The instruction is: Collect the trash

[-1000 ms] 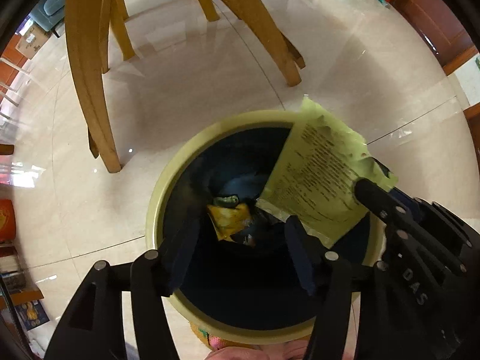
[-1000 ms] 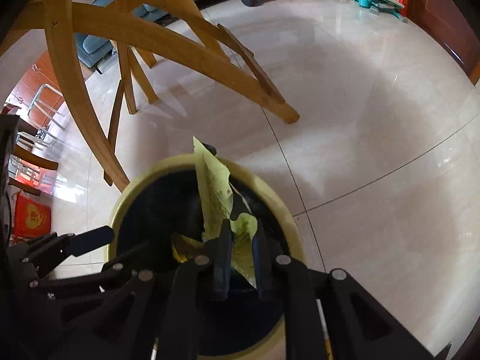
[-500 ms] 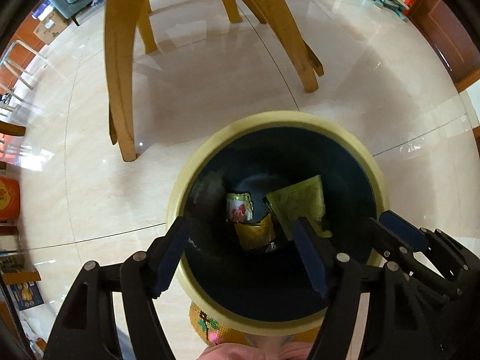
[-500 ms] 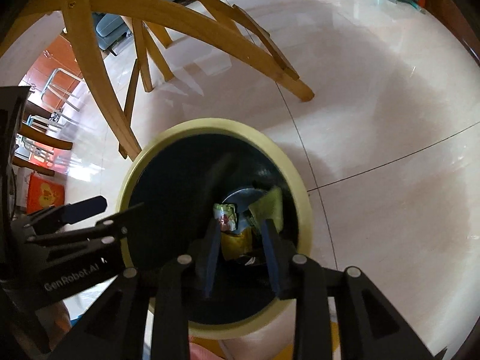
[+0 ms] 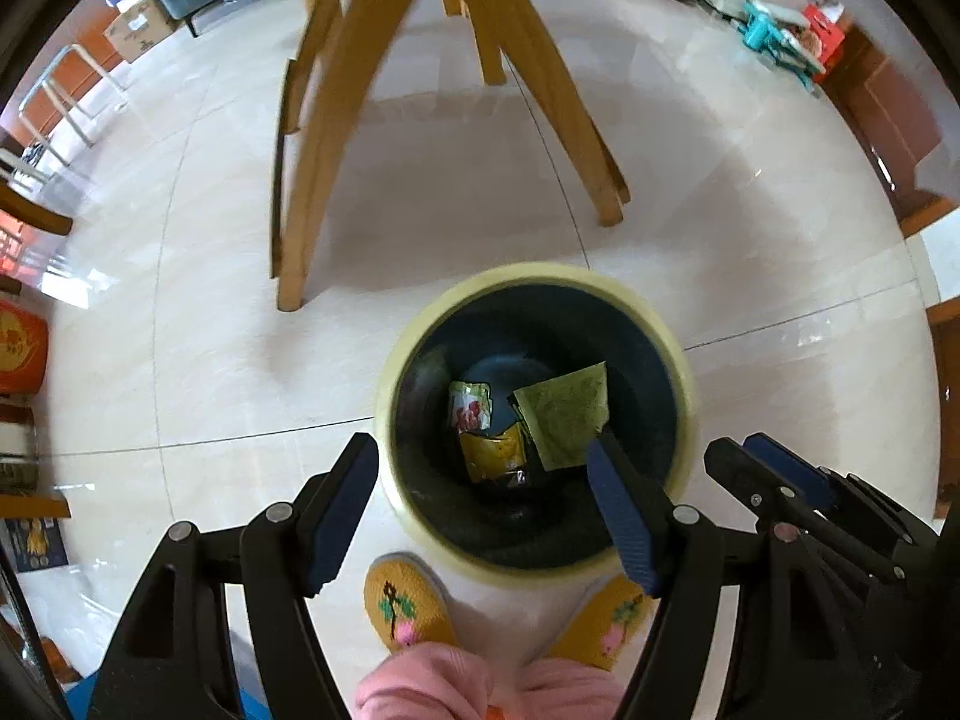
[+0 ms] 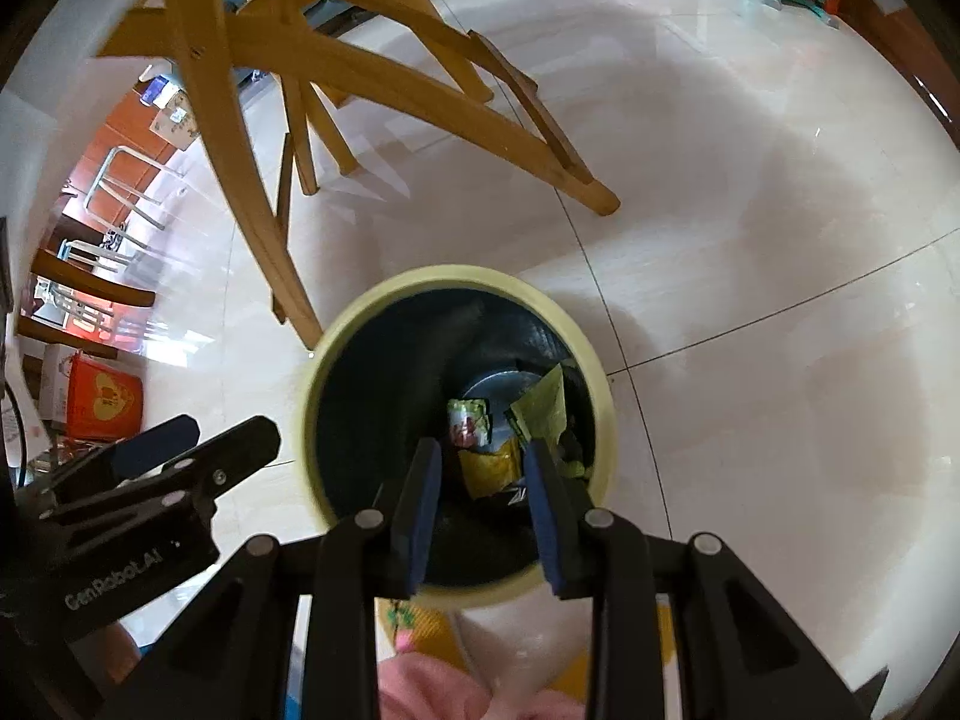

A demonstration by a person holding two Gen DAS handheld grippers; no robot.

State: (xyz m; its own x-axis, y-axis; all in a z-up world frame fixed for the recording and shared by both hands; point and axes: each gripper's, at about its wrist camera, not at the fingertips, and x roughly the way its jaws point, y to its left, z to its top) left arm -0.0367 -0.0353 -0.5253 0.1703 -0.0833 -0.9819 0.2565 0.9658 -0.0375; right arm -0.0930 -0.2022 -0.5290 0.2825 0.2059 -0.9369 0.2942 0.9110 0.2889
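Bin (image 5: 684, 372) base partly hidden by wrappers (image 5: 567, 414); both grippers' jaws apart, empty; right jaws just opened.

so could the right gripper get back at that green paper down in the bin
Probably yes: the right gripper hangs open above the bin's open mouth, and the green paper lies uncovered on top, though deep.

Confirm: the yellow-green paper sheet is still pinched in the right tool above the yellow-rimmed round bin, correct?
Not pinched: the yellow-green paper sheet lies inside the yellow-rimmed round bin, beside other wrappers. The right tool, just opened, holds nothing above it, as the right wrist view shows.
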